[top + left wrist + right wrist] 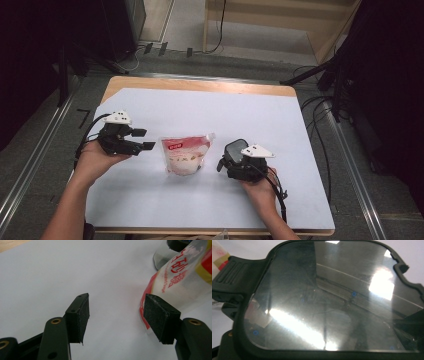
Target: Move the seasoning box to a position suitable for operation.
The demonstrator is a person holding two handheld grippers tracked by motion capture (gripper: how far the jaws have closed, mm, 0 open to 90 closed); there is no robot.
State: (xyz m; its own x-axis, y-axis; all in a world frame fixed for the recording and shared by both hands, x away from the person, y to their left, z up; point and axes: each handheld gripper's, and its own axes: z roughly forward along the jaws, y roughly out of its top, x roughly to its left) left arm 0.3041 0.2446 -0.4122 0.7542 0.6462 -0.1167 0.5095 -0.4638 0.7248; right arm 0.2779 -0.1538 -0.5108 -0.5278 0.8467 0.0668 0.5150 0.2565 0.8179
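Note:
A clear bag of white sugar (184, 155) with a red label lies in the middle of the white table cover (210, 110). My left gripper (146, 139) rests just left of it, jaws open and empty. In the left gripper view the bag (180, 277) sits right behind the right-hand pad (160, 318). My right gripper (227, 160) is to the right of the bag, around a small container with a black-framed clear lid (234, 149). In the right gripper view that lid (324, 302) covers the jaws, so their grip is hidden. A corner of the bag (219, 255) shows at the upper left.
The cover leaves a strip of wooden tabletop (200, 84) bare at the far edge. Cables (320, 130) trail over the floor right of the table, and dark stands rise on both sides. White cover stretches beyond the bag and towards me.

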